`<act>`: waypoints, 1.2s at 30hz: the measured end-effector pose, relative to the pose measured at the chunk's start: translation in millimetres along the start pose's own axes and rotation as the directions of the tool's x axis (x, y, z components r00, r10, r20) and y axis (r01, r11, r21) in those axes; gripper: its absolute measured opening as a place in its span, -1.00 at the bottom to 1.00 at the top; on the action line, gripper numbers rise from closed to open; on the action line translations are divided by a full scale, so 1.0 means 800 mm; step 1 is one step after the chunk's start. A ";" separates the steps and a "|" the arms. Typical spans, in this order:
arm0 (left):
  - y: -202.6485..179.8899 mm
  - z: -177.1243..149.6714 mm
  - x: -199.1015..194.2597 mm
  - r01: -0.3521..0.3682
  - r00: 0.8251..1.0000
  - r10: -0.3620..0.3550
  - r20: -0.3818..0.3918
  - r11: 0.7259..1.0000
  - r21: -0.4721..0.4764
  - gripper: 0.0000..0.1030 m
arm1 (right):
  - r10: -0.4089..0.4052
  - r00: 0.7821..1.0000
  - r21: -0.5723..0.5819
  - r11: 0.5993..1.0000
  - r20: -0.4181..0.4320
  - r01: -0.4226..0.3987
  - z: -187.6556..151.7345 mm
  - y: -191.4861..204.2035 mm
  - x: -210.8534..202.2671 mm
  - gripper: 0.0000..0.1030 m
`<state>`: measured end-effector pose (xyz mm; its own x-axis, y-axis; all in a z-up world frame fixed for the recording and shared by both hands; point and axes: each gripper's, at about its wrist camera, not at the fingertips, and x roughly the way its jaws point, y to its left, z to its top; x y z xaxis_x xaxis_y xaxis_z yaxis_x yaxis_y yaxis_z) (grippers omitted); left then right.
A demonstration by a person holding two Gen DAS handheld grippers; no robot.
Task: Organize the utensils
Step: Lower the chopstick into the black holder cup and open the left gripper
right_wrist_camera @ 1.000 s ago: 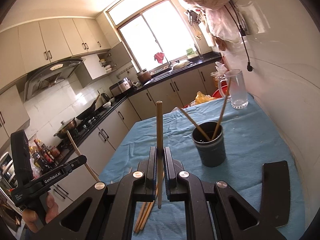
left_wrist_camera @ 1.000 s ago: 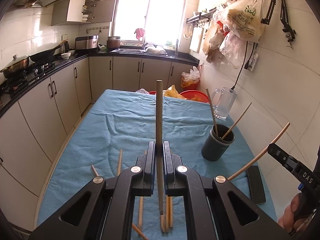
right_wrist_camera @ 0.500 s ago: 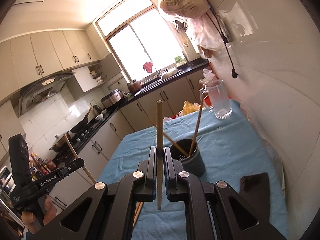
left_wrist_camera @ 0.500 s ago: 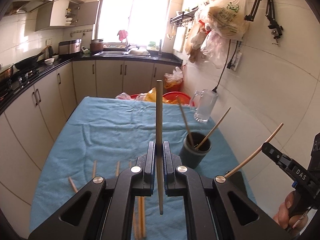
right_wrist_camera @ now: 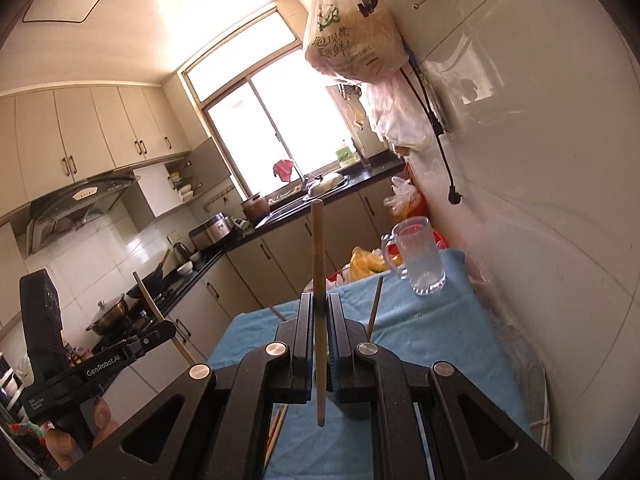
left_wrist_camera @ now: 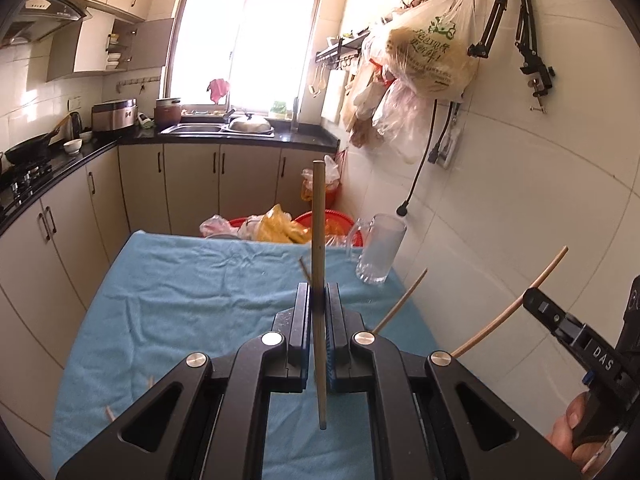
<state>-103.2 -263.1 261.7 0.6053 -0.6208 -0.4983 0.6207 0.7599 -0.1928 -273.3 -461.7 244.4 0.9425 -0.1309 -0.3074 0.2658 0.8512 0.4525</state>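
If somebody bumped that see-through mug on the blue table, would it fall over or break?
The glass mug would probably slide before tipping: it stands upright on a wide, thick base on the blue tablecloth. It looks empty, so likely fairly light. It sits near the table's far corner, and being glass, a fall could well break it.

A glass mug (left_wrist_camera: 380, 254) stands on the table (left_wrist_camera: 180, 304) beside the right wall (left_wrist_camera: 520, 200).
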 end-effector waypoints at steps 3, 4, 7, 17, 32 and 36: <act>-0.006 0.014 0.014 0.015 1.000 -0.015 0.006 1.000 -0.012 -0.88 | -0.019 1.000 -0.001 1.000 0.016 0.019 0.012 -0.002 0.010 -0.86; -0.008 0.019 0.020 0.017 1.000 -0.017 0.010 1.000 -0.015 -0.88 | -0.022 1.000 0.002 1.000 0.018 0.022 0.015 -0.004 0.013 -0.86; -0.013 0.032 0.041 0.022 1.000 -0.021 0.015 0.999 -0.032 -0.88 | -0.038 0.999 0.004 0.999 0.028 0.037 0.024 -0.007 0.026 -0.86; -0.007 0.039 0.109 0.018 1.000 -0.019 -0.015 0.997 -0.080 -0.88 | -0.071 0.997 0.042 0.997 -0.006 0.072 0.031 -0.033 0.081 -0.86; 0.010 -0.004 0.175 0.014 0.992 -0.026 -0.121 0.995 -0.099 -0.88 | -0.087 0.982 0.065 0.993 -0.165 0.099 -0.013 -0.061 0.158 -0.86; 0.014 -0.014 0.184 0.009 0.990 -0.024 -0.142 0.995 -0.103 -0.88 | -0.090 0.978 0.062 0.993 -0.188 0.103 -0.020 -0.064 0.163 -0.86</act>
<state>-13.1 -343.7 176.9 0.5133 -0.6050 -0.6086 0.5718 0.7700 -0.2832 -166.8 -513.8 167.6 0.8598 -0.1085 -0.4989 0.3736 0.7998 0.4698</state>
